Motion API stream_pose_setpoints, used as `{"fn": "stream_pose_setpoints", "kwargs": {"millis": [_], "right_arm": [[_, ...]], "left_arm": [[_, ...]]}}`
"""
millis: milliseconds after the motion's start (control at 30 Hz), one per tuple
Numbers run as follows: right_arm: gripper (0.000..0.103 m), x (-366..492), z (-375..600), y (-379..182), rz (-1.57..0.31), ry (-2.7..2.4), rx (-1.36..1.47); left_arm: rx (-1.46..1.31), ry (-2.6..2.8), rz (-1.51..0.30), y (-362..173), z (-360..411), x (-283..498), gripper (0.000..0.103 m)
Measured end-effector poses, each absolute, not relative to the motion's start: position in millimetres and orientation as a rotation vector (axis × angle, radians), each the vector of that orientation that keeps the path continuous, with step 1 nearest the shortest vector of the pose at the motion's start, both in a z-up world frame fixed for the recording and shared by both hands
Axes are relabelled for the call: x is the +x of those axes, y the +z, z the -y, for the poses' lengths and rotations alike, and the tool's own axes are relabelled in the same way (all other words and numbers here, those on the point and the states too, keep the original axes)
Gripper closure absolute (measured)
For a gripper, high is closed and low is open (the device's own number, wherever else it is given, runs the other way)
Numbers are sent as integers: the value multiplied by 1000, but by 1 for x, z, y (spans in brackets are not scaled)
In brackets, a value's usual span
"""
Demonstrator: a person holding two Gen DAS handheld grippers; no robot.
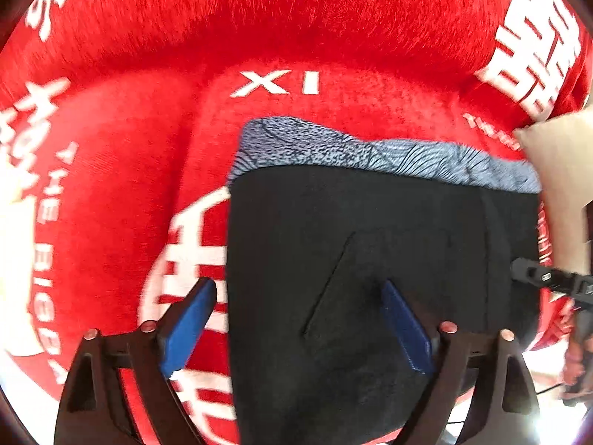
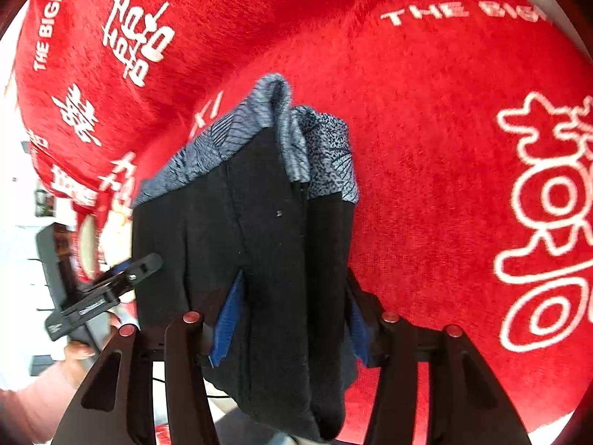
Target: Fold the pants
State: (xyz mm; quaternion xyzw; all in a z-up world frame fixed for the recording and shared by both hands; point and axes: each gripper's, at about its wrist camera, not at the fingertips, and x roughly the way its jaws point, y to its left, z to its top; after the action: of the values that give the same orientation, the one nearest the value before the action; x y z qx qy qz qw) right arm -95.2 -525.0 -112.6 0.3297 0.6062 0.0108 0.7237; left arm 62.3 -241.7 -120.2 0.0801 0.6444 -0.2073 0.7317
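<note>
The pants [image 1: 370, 252] are black with a grey-blue patterned band [image 1: 370, 148] along the far edge, and lie on the red cloth [image 1: 296, 29]. My left gripper [image 1: 300, 296] is open above their left edge, one blue pad over the cloth, the other over the black fabric. In the right wrist view the pants [image 2: 259, 230] hang bunched between the blue pads of my right gripper [image 2: 292, 296], which is shut on them; the patterned band [image 2: 296, 141] droops at the far end.
The red cloth [image 2: 426, 129] with white lettering covers the whole surface. The other gripper shows at the left in the right wrist view [image 2: 103, 289]. A pale object [image 1: 556, 185] sits at the right edge.
</note>
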Motion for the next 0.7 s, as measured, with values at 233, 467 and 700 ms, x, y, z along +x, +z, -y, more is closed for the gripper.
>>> {"fn": "stream_pose_setpoints", "kwargs": {"millis": [233,467,700], "right_arm": [[36,-93,509,-83,-1445,-128,559],[16,-111,480,-41,-1461,-239,407],[0,-127,447,-16,-1442,-310,353]], "left_arm": [[289,-402,-1430,-97,241,42,9],[309,-384,-1477,-65,239,21,0],[367,-359,-1470,-43,241,2,0]]}}
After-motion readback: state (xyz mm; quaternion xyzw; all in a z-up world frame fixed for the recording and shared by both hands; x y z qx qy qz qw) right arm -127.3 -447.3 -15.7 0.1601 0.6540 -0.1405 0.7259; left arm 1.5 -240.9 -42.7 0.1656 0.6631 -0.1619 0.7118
